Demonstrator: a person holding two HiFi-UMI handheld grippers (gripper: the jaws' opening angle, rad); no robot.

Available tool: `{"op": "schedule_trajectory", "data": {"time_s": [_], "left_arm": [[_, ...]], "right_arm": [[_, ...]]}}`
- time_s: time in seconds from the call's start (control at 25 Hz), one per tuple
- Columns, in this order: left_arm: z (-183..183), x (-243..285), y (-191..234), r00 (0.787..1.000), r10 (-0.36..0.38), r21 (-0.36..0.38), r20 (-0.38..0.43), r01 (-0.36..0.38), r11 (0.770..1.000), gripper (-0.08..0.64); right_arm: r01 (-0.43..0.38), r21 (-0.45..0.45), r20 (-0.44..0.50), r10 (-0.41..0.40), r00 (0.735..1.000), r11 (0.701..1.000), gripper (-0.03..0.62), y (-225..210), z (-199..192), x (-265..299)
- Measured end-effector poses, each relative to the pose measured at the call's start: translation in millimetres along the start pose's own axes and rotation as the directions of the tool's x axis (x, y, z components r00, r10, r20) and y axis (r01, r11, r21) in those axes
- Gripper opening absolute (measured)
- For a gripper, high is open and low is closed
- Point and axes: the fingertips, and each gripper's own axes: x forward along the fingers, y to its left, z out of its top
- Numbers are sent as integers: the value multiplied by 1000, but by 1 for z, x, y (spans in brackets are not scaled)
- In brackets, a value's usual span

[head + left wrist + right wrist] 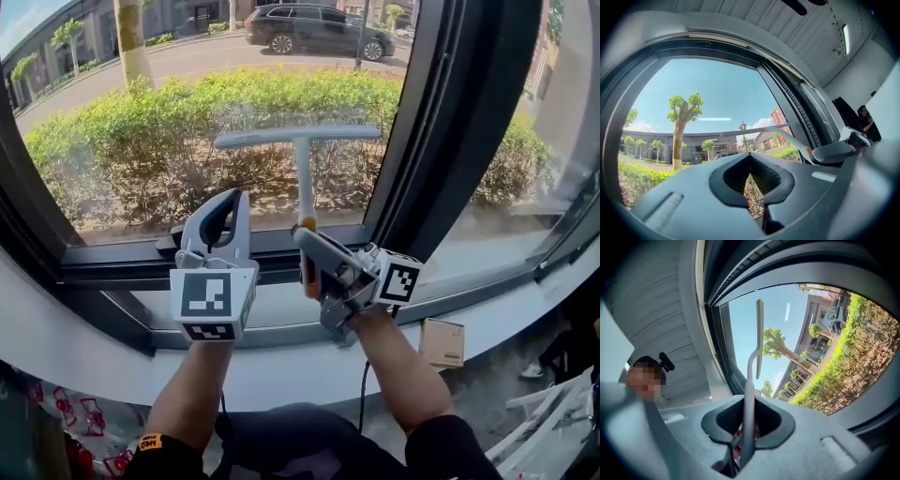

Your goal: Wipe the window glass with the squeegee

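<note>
While the right gripper (pixel 314 248) sits at centre frame in the head view, its jaws are clamped tight on the orange-and-white handle of the squeegee (pixel 304 173). The right gripper view confirms it: the jaws of that gripper (pixel 747 427) are pinched on the pale handle, and the squeegee (pixel 749 390) runs straight up out of them towards the top of the frame.

The squeegee stands upright. Its long blade lies level across the window glass (pixel 187 94), a little above the middle of the head view and just left of the dark upright window frame (pixel 450 122). Whether the blade actually presses the pane, I can't tell.

Over on the left of the head view, the left gripper (pixel 228 199) points up at the lower edge of the pane. It is just beside the handle but clear of it. In its own view the left gripper (pixel 752 187) has its jaws drawn together with nothing between them. The squeegee (pixel 797 143) shows off to the right there, slanting up towards mid-frame.

Both grippers hover above the white window sill (pixel 281 309). Beyond the glass a green hedge (pixel 234 103) fills the middle of the pane, and a dark car (pixel 319 28) is on the road at the top. A cardboard box (pixel 442 342) lies on the floor at lower right.
</note>
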Motion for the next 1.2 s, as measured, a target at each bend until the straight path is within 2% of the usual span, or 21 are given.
{"op": "schedule_trajectory", "data": {"time_s": [0.56,0.84,1.0,1.2], "left_arm": [[-76,-14,-28,990,-45,-71,-136,35,997,15],[-94,-18,-30,985,-39,-79,-169,26,997,15],[-101,-18,-31,982,-39,-80,-187,25,997,15],[-100,-18,-31,982,-42,-74,-185,28,997,15]], "right_arm": [[97,105,-15,-96,995,990,46,-34,-56,-47],[126,133,-29,-124,992,983,46,-47,-73,-62],[113,159,-24,-111,994,981,46,-47,-77,-62],[135,136,-36,-131,991,981,46,-49,-77,-64]]}}
